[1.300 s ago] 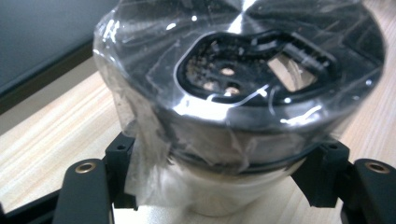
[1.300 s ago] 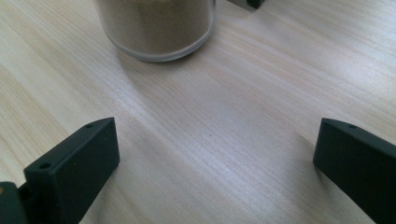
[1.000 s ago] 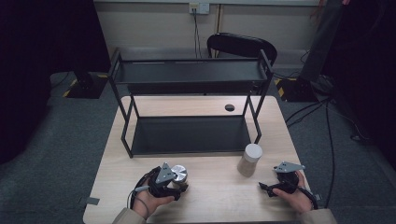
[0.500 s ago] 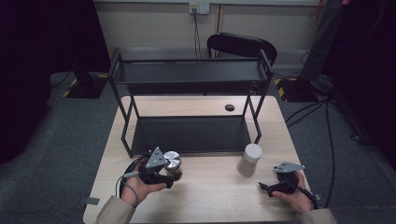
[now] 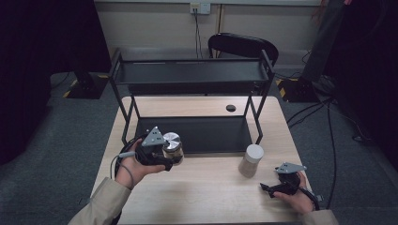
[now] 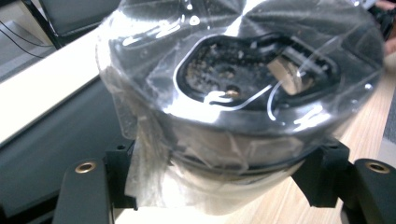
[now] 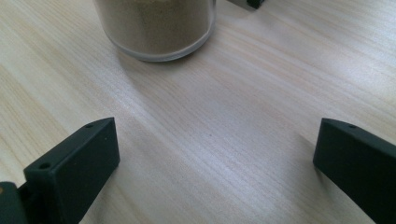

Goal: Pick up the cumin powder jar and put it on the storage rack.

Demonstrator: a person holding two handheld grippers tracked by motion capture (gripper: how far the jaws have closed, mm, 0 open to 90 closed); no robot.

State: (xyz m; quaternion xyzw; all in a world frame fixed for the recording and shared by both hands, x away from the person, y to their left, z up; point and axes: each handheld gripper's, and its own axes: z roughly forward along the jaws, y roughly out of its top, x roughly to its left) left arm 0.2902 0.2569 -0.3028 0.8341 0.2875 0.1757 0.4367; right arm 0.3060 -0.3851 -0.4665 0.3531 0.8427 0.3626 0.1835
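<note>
High view, left gripper [image 5: 165, 157]: clamped on steel-lidded jar [image 5: 172, 146], held upright above the desk [image 5: 206, 197], near left; lower shelf [image 5: 206, 133] of the black rack lies just beyond it, farther away.
High view, right gripper [image 5: 268, 187]: resting near right; white-lidded jar [image 5: 251, 161] stands just to its far left.
Left gripper view, jar: upright between the jaws, film-wrapped; no legible label.
Right gripper view, jaws: wide apart, nothing between them; powder-filled jar straight ahead, untouched.

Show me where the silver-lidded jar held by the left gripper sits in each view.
High view: silver-lidded jar, left of centre, before the rack.
Left gripper view: jar looms between the jaws.
Right gripper view: not in it.
Shared landmark: wooden tabletop.
</note>
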